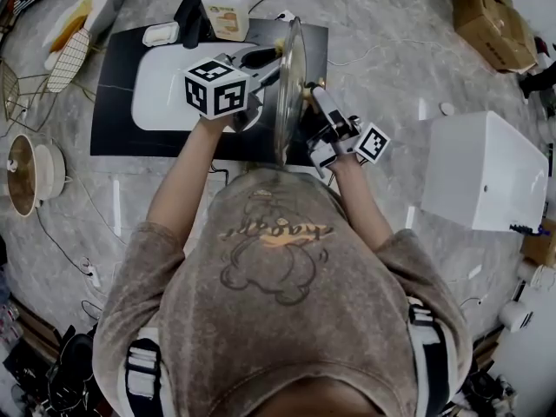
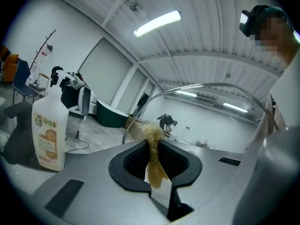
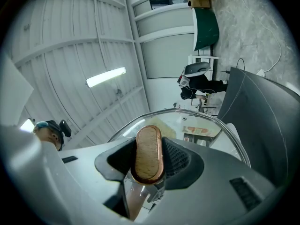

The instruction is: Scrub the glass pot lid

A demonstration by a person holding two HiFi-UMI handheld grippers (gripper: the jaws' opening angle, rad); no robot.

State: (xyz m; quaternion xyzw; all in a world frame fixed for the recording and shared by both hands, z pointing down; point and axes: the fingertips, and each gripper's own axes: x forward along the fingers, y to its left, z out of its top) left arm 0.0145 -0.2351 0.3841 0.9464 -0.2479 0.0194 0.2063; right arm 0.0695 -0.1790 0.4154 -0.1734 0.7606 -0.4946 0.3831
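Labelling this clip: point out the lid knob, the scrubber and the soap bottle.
lid knob (image 3: 148, 153): right gripper view, wooden face.
scrubber (image 2: 154, 168): left gripper view, lower tuft.
soap bottle (image 2: 48, 135): left gripper view, label.

No plain wording reading out anywhere.
- Bottle (image 2: 47, 135) wearing white-and-orange label (image 2: 46, 142); lines of print on it blurring, too small for reading.
- Person's shirt carrying cursive word (image 1: 276, 230) above cartoon figure outline; letters lying upside-down in head view, not resolving.
- Left cube (image 1: 217, 87) and right cube (image 1: 373, 142) showing black-and-white square code markers, patterns only, not spelling letters or numbers.
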